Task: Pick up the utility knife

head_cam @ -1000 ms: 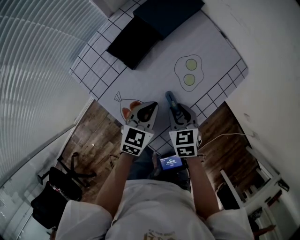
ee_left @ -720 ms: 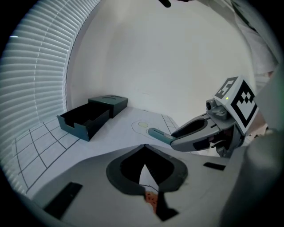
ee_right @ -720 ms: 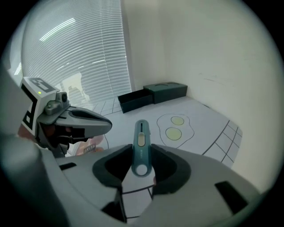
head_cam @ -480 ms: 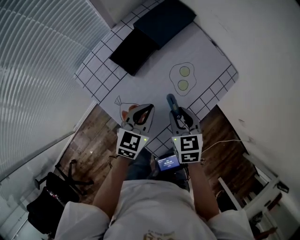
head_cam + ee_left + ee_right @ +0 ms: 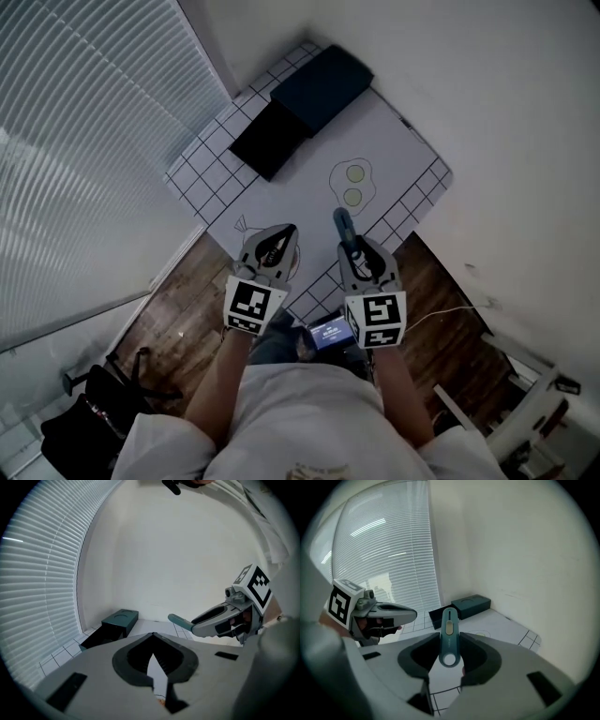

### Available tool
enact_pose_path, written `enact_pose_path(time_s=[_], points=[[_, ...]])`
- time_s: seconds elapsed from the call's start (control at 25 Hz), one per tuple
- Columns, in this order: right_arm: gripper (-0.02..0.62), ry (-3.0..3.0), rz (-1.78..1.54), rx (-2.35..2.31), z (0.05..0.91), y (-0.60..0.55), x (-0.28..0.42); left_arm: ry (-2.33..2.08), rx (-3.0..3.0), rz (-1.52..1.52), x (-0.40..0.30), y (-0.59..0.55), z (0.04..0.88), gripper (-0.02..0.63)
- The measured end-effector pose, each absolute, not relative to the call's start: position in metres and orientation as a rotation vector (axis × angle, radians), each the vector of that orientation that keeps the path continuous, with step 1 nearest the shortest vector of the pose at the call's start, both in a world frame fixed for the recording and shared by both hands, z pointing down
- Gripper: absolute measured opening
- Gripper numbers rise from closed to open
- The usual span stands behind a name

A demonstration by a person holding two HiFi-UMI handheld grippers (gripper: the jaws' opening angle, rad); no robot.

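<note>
My right gripper (image 5: 353, 247) is shut on the teal utility knife (image 5: 343, 225), held in the air above the near edge of the table (image 5: 403, 155). In the right gripper view the knife (image 5: 449, 625) sits lengthwise between the jaws of my right gripper (image 5: 450, 641), its slider facing up and its nose pointing away. My left gripper (image 5: 285, 229) hangs beside it at about the same height, shut with nothing in it. In the left gripper view the tips of my left gripper (image 5: 152, 634) meet, and the knife (image 5: 180, 620) sticks out of the right gripper (image 5: 220, 618).
The table wears a white cloth with a black grid border and a fried-egg drawing (image 5: 353, 184). A dark teal box (image 5: 322, 86) and a black tray (image 5: 270, 139) lie at its far end. Blinds (image 5: 84, 141) run along the left, a pale wall on the right, with a wooden floor (image 5: 178, 300) below.
Both grippers have risen together, so the table looks smaller and farther below. The knife stays in the right gripper's jaws; the left stays shut and empty.
</note>
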State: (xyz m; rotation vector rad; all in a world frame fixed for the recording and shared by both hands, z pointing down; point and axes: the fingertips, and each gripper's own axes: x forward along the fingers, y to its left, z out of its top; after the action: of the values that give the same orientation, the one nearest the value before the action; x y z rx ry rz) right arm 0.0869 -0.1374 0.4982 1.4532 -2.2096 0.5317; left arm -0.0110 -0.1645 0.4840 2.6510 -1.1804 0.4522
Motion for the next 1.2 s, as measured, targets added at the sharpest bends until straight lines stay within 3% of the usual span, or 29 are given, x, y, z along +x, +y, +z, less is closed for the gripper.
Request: enact_pose_path(time_s=[1.2], points=[[0.137,-2.333,0.263,1.651,0.382,-0.132,0.085,-1.314,2.861,0.213,-0.017,-0.158,0.354,0.006]])
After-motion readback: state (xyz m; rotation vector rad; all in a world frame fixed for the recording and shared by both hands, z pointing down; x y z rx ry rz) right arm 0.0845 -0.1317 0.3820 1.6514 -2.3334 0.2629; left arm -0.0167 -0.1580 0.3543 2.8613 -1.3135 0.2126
